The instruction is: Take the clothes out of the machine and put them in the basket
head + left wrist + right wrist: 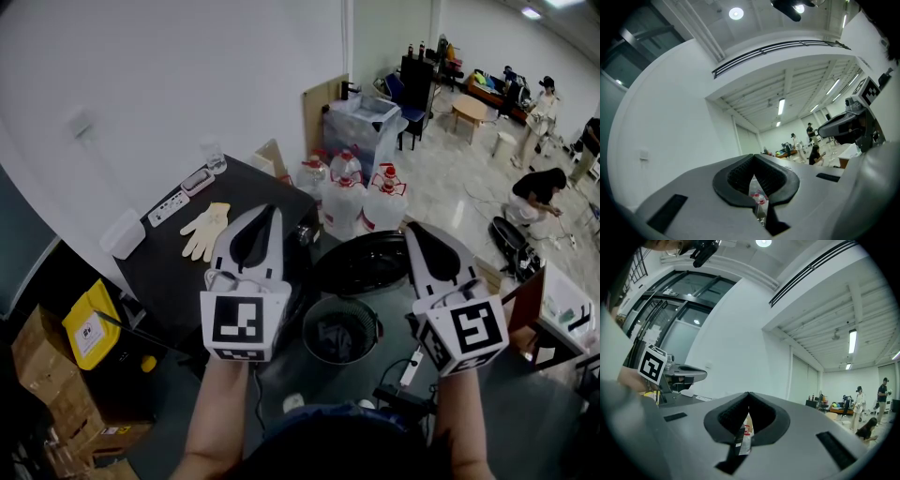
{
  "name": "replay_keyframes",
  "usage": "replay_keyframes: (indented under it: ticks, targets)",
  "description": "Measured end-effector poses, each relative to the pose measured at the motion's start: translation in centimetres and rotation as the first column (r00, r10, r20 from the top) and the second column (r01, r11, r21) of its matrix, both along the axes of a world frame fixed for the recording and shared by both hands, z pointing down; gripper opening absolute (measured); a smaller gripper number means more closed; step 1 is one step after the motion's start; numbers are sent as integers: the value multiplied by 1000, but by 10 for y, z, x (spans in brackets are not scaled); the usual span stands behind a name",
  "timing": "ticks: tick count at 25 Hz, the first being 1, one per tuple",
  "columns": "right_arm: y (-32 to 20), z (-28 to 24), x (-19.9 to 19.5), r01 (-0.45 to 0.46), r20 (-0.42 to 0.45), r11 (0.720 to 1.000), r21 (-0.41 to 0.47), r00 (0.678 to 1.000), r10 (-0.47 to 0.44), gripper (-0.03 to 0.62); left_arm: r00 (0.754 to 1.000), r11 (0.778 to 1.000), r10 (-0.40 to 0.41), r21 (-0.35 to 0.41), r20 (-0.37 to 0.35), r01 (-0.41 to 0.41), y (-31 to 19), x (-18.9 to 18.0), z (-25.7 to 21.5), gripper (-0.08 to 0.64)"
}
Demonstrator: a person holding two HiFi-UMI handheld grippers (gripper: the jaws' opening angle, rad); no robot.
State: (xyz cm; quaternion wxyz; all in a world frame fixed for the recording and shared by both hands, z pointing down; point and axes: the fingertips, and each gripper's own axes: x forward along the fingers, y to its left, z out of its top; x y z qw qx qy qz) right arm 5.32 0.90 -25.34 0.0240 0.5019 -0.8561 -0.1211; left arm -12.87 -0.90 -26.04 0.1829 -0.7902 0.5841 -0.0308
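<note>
Both grippers are held up level, side by side, above the floor. My left gripper [273, 210] [753, 157] is shut with nothing between its jaws. My right gripper [412, 228] [748, 395] is shut and empty too. Below and between them stands a round black tub [361, 267] with a dark open top. In front of it is a smaller round grey bin [307, 321] with dark cloth [337, 339] inside. I cannot tell which of these is the machine and which the basket. Each gripper view looks out over the room; neither shows the clothes.
A black table [178, 272] at left bears a pale glove [206, 230], a power strip [169, 208] and a glass [214, 157]. Several water jugs [347, 197] stand behind the tub. Cardboard boxes [47, 375] sit at lower left. People [534, 192] are at the far right.
</note>
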Motion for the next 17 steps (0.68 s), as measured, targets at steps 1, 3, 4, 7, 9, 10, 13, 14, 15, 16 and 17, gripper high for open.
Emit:
replay_keyframes:
  ticks: [1, 3, 4, 7, 9, 10, 13, 14, 15, 16, 17]
  targets:
    - [-1, 0, 0, 0, -2, 1000, -3, 1000, 0, 2, 1000, 1000, -1, -4, 5, 1, -1, 0, 0, 3]
    - [-1, 0, -1, -1, -6, 1000, -7, 1000, 1, 2, 1000, 1000, 0, -7, 9, 0, -1, -1, 0, 3]
    - [-1, 1, 0, -1, -8, 1000, -9, 1000, 1, 2, 1000, 1000, 0, -8, 11, 0, -1, -1, 0, 3]
    - [-1, 1, -1, 2, -9, 1000, -11, 1000, -2, 2, 1000, 1000, 0, -12, 16, 0, 0, 0, 1, 3]
    - [-2, 1, -3, 4, -12, 1000, -13, 1000, -5, 2, 1000, 1000, -2, -16, 15, 2, 0, -1, 2, 3]
    - [-2, 1, -4, 6, -14, 1000, -14, 1000, -6, 2, 1000, 1000, -3, -19, 13, 3, 0, -2, 2, 3]
    - [-4, -2, -7, 11, -19, 1000, -15, 1000, -11, 2, 1000, 1000, -2, -26, 11, 2, -1, -3, 3, 3]
    - [-4, -2, -8, 12, -20, 1000, -15, 1000, -12, 2, 1000, 1000, -1, -28, 10, 2, -1, -3, 3, 3]
    - [-5, -2, -9, 13, -21, 1000, -16, 1000, -13, 2, 1000, 1000, -1, -30, 9, 1, -1, -3, 3, 3]
    - [-5, -3, -9, 13, -22, 1000, -18, 1000, -13, 2, 1000, 999, -1, -32, 7, 1, -1, -4, 3, 3]
    - [-6, -3, -10, 13, -24, 1000, -20, 1000, -14, 2, 1000, 999, -1, -34, 5, 1, -2, -4, 3, 3]
